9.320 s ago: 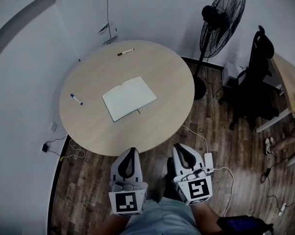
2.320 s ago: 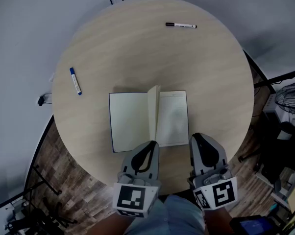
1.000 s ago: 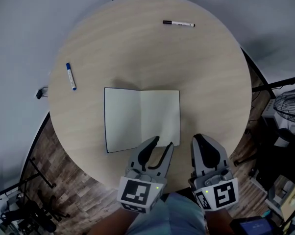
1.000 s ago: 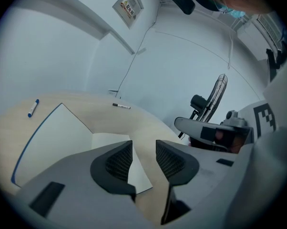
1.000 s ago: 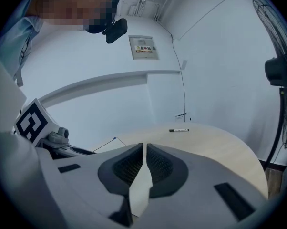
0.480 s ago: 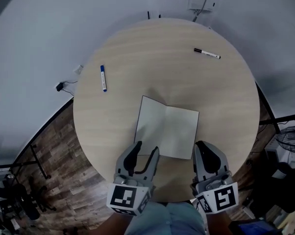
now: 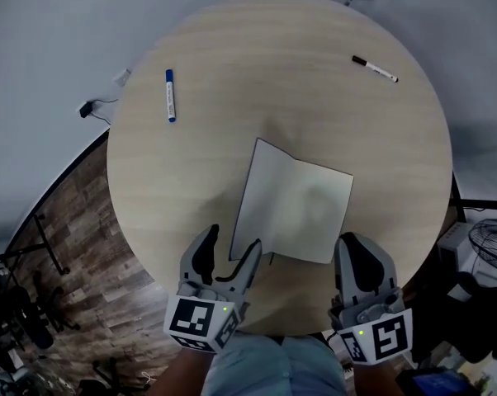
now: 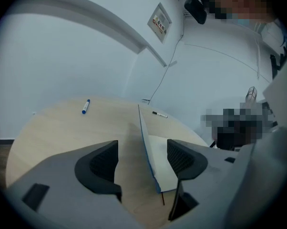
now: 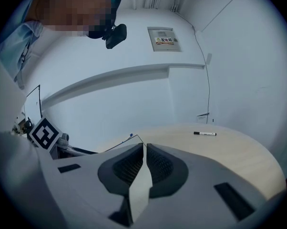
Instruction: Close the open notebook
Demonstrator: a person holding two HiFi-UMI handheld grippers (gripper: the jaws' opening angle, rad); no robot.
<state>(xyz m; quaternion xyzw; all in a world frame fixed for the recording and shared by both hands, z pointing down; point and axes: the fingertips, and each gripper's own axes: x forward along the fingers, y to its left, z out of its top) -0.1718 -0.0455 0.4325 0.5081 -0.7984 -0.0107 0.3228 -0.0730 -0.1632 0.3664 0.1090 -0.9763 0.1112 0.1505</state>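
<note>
From where I stand, the blue marker [image 7: 170, 96] lies well off to the left on the round table [image 7: 232, 48], out of the way. The left gripper [image 7: 229, 247] is opening, jaws wide, either side of the raised left leaf of the notebook [image 7: 302, 209] without touching it. The notebook lies open near the table's front edge, its spine running away from the person, so that leaf must swing rightward. The right gripper [image 9: 144, 148], jaws narrow, pinches the near right corner. The black pen [image 7: 375, 68] lies far beyond
</note>
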